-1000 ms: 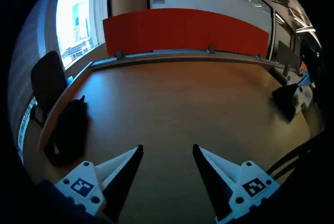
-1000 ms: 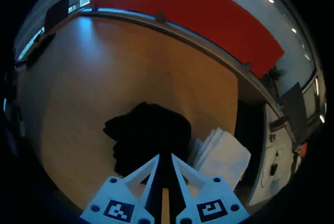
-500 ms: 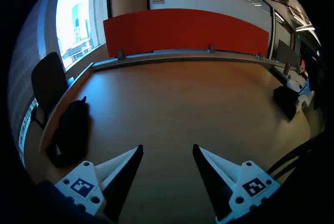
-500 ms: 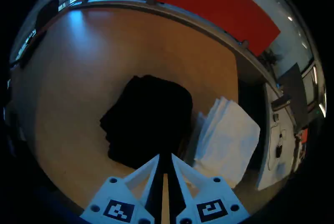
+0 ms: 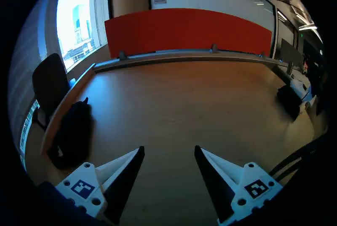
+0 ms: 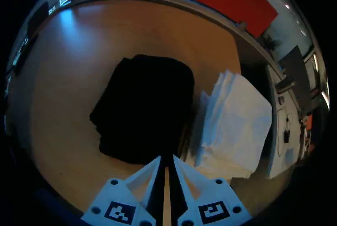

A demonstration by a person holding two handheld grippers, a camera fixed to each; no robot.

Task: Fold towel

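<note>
My right gripper (image 6: 167, 157) is clenched down to a thin slit, its tips right at the near edge of the black towel (image 6: 143, 108). I cannot tell whether a fold of cloth is caught between them or they just sit above it. The towel lies in a rumpled, uneven patch in the middle of the counter (image 6: 63, 78), with its right edge touching a stack of white towels (image 6: 236, 129).

My left gripper (image 5: 168, 146) is released, with its fingers spread wide over bare wood well away from the towel and nothing between them.

The main risk, I think, is that stack. If I drag or flip the black cloth to the right, it could catch the white pile and fan its layers out or push it toward the far right edge.

The second risk is pulling on a single corner. With only one gripper at the cloth, a lift would probably let the rest bunch and twist instead of laying over flat, so the left gripper should take the other corner first.

The towel is so dark that I can barely read its edges or layers. I could easily pinch two layers, or miss and close on nothing.

A black bag (image 5: 71, 133) sits at the left edge of the counter, so I'd keep any wide sweep by the left gripper clear of it.
</note>
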